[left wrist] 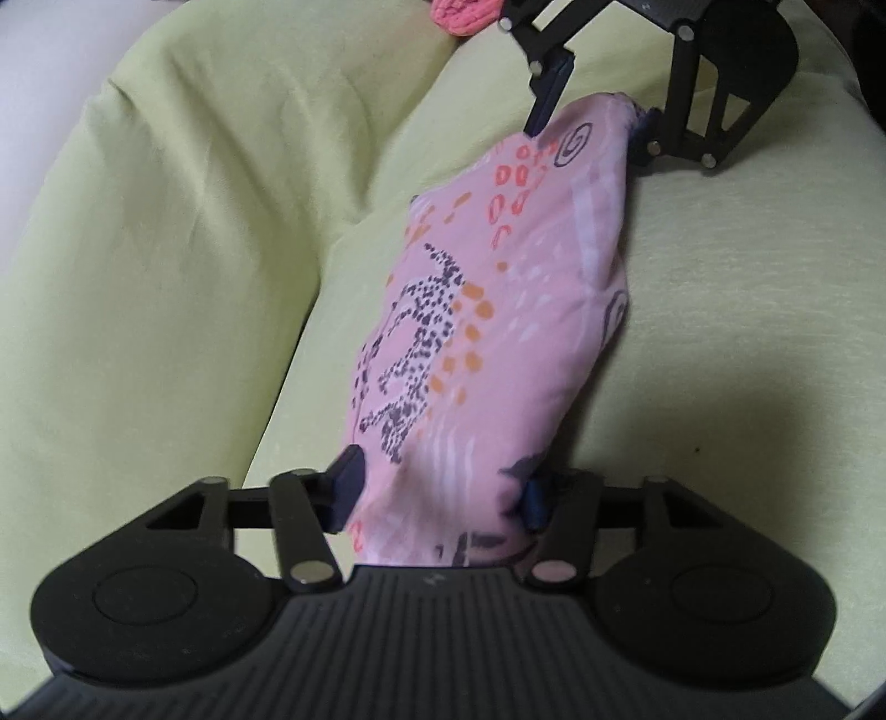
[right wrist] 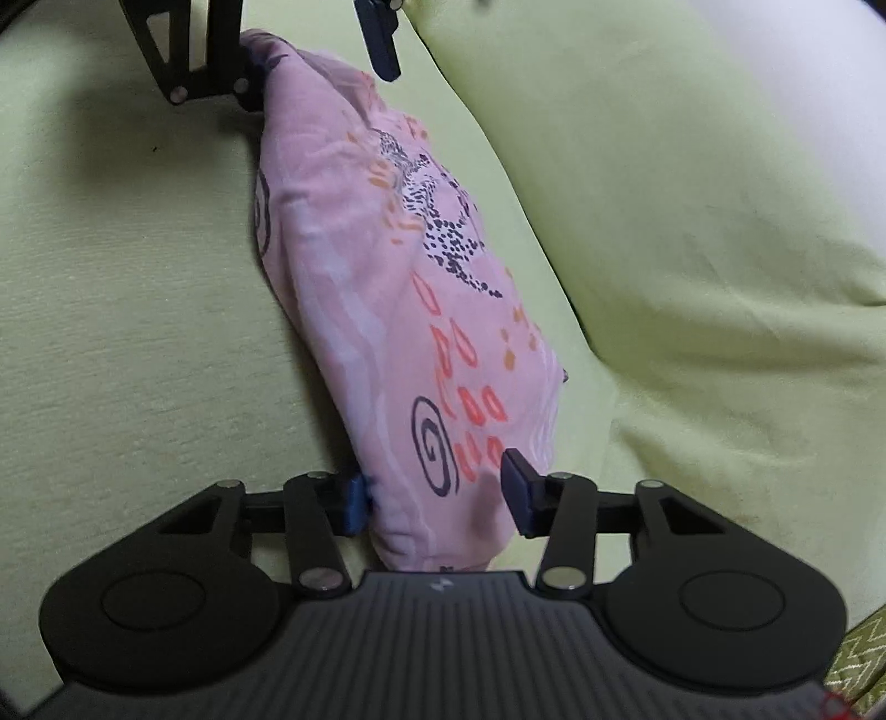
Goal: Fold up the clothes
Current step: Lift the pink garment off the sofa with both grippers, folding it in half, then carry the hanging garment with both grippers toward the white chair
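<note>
Nearest the lens in the left wrist view, the left tool [left wrist: 437,493] straddles one end of the folded pink garment [left wrist: 498,310], its fingers partly spread; the cloth bulges between them and touches both pads, though whether they actually pinch it I cannot tell. At the garment's far end sits the right tool [right wrist: 437,495], likewise part-open around the fabric, with one finger [right wrist: 518,487] seeming just clear of it. That patterned bundle lies lengthwise on a pale green sofa cushion [left wrist: 747,288], close beside the green back cushion [right wrist: 692,194]. Something coral [left wrist: 462,14] peeks in at the top edge.
</note>
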{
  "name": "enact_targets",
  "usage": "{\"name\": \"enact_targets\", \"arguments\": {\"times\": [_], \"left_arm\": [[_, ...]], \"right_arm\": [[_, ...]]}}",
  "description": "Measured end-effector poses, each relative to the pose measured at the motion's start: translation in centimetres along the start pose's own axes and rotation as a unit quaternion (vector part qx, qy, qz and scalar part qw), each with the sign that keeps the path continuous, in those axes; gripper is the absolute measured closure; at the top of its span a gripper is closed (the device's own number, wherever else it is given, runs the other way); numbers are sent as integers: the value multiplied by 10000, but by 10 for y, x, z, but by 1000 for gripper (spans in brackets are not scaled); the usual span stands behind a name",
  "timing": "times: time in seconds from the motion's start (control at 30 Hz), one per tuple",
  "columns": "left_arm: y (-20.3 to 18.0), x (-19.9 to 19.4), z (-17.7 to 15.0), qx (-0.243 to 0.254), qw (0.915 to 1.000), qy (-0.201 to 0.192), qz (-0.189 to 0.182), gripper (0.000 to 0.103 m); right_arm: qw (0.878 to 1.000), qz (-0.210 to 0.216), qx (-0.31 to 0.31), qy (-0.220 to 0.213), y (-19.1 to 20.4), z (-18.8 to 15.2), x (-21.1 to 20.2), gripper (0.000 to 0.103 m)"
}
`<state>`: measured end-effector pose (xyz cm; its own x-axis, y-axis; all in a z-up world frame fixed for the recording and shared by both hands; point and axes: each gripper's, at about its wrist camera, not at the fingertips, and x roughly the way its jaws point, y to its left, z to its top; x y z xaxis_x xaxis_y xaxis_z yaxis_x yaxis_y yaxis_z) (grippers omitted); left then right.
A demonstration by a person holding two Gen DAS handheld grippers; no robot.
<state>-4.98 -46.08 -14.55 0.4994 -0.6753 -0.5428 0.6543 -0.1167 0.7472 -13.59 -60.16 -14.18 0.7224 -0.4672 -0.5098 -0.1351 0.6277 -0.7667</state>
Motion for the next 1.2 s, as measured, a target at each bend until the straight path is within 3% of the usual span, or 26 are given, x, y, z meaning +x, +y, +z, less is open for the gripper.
{"name": "enact_targets", "arguments": {"times": [0.2,0.27,0.37,0.57,1.2], "left_arm": [[-1,3,12,164,9997,37,-159,68],[-1,5,12,191,9995,96,-250,82],[-3,8,15,222,9990,155,-364,90],[6,-11,17,127,9991,127,-374,93],[39,-107,35,242,9984,-502,-90,94]], "right_arm": [[9990,-61,-444,-38,11,8,7,71],[9992,-13,-404,-4,10,8,10,79],[9997,-5,-259,37,7,10,9,86],[9998,-183,-16,47,-8,20,-9,87],[9986,-501,180,37,-36,45,-114,90]]}}
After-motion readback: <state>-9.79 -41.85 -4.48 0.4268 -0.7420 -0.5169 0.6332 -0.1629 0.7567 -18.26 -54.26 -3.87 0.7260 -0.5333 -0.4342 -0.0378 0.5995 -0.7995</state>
